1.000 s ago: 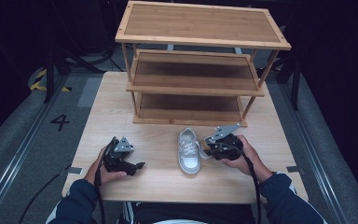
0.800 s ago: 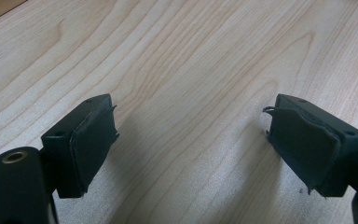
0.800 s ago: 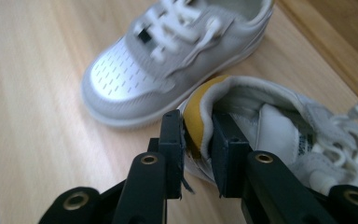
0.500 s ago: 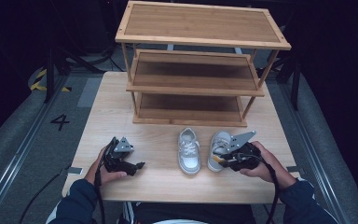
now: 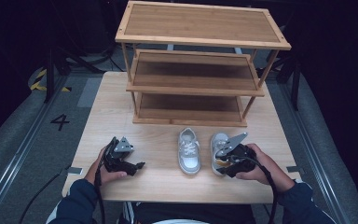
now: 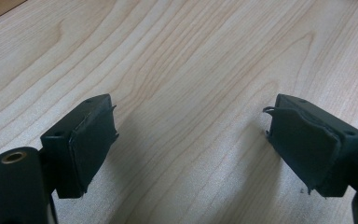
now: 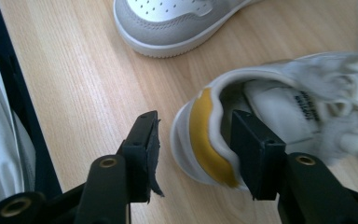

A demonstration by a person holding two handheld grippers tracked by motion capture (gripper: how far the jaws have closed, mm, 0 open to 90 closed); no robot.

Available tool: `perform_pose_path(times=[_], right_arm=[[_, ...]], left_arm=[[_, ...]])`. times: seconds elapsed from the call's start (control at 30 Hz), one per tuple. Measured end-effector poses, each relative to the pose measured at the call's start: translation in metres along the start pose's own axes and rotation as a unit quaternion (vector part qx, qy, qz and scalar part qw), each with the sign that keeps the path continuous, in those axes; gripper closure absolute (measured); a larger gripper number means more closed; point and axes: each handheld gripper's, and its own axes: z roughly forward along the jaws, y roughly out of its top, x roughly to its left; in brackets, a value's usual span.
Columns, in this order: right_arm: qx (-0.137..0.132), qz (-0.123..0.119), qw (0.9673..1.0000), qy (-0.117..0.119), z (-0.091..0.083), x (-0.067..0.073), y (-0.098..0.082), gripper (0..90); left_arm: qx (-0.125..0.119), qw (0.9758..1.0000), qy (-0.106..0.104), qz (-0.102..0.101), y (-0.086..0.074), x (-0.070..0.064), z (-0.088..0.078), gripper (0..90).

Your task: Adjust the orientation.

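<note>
Two small white-and-grey sneakers stand side by side on the table, toes toward the rack: one [image 5: 189, 150] in the middle and one with a yellow heel lining [image 5: 219, 142] to its right. My right gripper [image 5: 224, 164] is at that second shoe's heel [image 7: 205, 140]. One jaw sits inside the shoe's opening and the other stands outside, a gap away from the heel. These jaws have just been opening, with the heel still between them. The first shoe's edge [image 7: 177, 23] lies beyond. My left gripper [image 5: 137, 165] rests open on bare wood [image 6: 191, 140], holding nothing.
A three-tier wooden shoe rack [image 5: 200, 65] stands at the back of the light wooden table [image 5: 116, 107], all its shelves bare. The table's near edge runs just behind both hands. Dark floor and rails lie to the sides.
The right gripper brought the second sneaker down to the right of the first, shifted slightly right, and its jaws parted from the heel. The left gripper stayed still.
</note>
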Motion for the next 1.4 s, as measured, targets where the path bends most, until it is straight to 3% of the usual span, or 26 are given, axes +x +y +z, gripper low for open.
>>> perform_pose_path(times=[0.07,0.13,0.27,0.37,0.43,0.53,0.7,0.83,1.07,1.17,1.2,1.33,1.4], right_arm=[[0.009,0.005,0.9999,-0.006,0.006,0.001,0.002,52.6],[0.012,0.018,0.9997,-0.014,0.009,-0.002,0.001,60.6],[0.006,0.043,0.9989,0.016,0.012,-0.01,0.0,62.0],[0.006,0.046,0.9988,0.017,0.014,-0.011,0.001,61.8],[-0.002,0.057,0.9982,0.016,0.015,-0.011,0.004,56.9],[-0.003,0.069,0.9975,0.013,0.017,-0.013,0.005,60.4],[-0.009,0.061,0.9977,0.027,0.016,-0.011,0.004,72.5],[-0.002,0.05,0.998,0.037,0.014,-0.014,0.0,73.8],[0.003,0.053,0.9979,0.038,0.008,-0.018,-0.008,71.5],[-0.009,0.062,0.9976,0.031,0.005,-0.02,-0.008,65.9],[-0.015,0.063,0.9974,0.031,0.003,-0.02,-0.006,56.7],[-0.006,0.076,0.9968,0.026,0.008,-0.019,-0.003,55.1],[0.006,0.074,0.9969,0.026,0.013,-0.018,-0.003,58.4]], left_arm=[[0.0,1.0,0.0,0.001,0.0,0.0,0.0,14.6],[0.0,1.0,0.0,0.0,0.0,0.0,0.0,14.6],[0.0,1.0,0.0,0.0,0.0,0.0,0.0,14.6],[0.0,1.0,0.0,0.0,0.0,0.0,0.0,14.6],[0.0,1.0,0.0,0.001,0.0,0.0,0.0,14.6],[0.0,1.0,0.0,0.001,0.0,0.0,0.0,14.6],[0.0,1.0,0.0,0.0,0.0,0.0,0.0,14.6],[0.0,1.0,0.001,0.001,0.0,0.0,0.0,14.6],[0.0,1.0,0.001,0.001,0.0,0.0,0.0,14.6],[-0.001,1.0,0.001,0.0,0.0,0.0,0.0,14.6],[-0.001,1.0,0.0,0.001,0.0,0.0,0.0,14.6],[0.001,1.0,0.0,0.001,0.0,0.0,0.0,14.6],[0.001,1.0,0.0,0.001,0.0,0.0,0.0,14.6]])
